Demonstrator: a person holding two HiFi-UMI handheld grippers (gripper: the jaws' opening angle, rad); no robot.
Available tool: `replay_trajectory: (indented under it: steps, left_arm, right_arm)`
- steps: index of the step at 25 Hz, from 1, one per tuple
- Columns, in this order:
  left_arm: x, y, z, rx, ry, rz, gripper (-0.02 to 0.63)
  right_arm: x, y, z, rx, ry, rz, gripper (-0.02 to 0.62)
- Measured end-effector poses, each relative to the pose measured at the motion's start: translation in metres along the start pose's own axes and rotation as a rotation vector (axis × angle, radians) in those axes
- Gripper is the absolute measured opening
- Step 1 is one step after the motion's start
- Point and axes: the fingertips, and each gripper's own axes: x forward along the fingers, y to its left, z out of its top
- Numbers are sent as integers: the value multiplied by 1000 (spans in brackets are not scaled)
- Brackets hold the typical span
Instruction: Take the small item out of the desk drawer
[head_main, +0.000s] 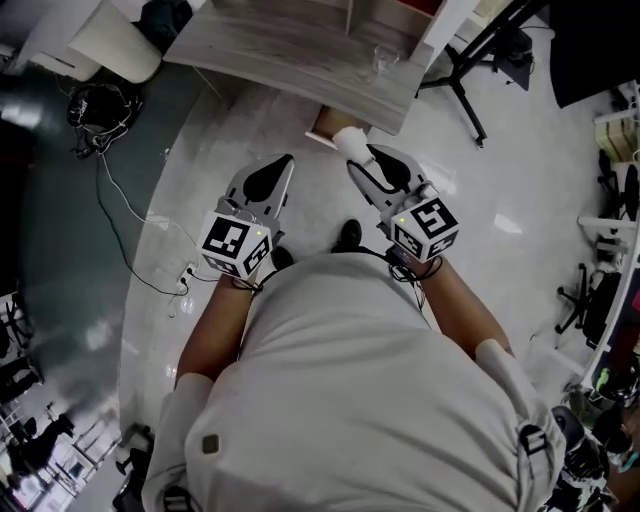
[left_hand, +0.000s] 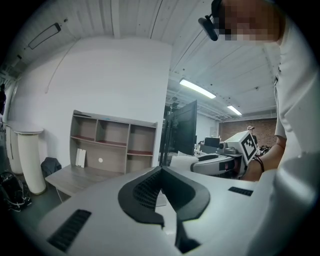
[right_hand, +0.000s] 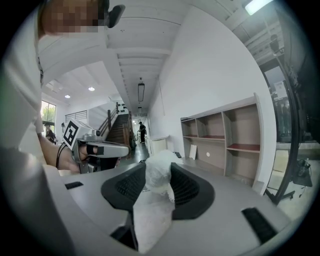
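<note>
My right gripper (head_main: 356, 158) is shut on a small crumpled white item (head_main: 349, 140), held in the air just in front of the desk (head_main: 290, 55). In the right gripper view the white item (right_hand: 159, 175) fills the gap between the dark pads (right_hand: 187, 187) and sticks out past the tips. What looks like a brown drawer (head_main: 323, 124) juts from under the desk's near edge, right beside the item. My left gripper (head_main: 283, 168) hovers to the left at the same height. In the left gripper view its pads (left_hand: 145, 192) meet at the tip with nothing between them.
A clear glass (head_main: 385, 58) stands on the desk near its right corner. A black tripod stand (head_main: 468, 85) is to the right of the desk. Cables (head_main: 115, 195) and a power strip (head_main: 186, 280) lie on the floor at left. The person's shoe (head_main: 348, 235) is below the grippers.
</note>
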Motion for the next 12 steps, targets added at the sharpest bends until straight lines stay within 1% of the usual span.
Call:
replay_trajectory:
  steps: [5, 9, 12]
  left_arm:
    - [-17, 6, 2, 18, -5, -4, 15]
    - [-24, 11, 4, -4, -19, -1, 15]
    - [-29, 13, 10, 0, -32, 4, 15]
  right_arm:
    - [3, 15, 4, -5, -17, -11, 161]
    - [6, 23, 2, -5, -16, -2, 161]
    - [6, 28, 2, -3, -16, -1, 161]
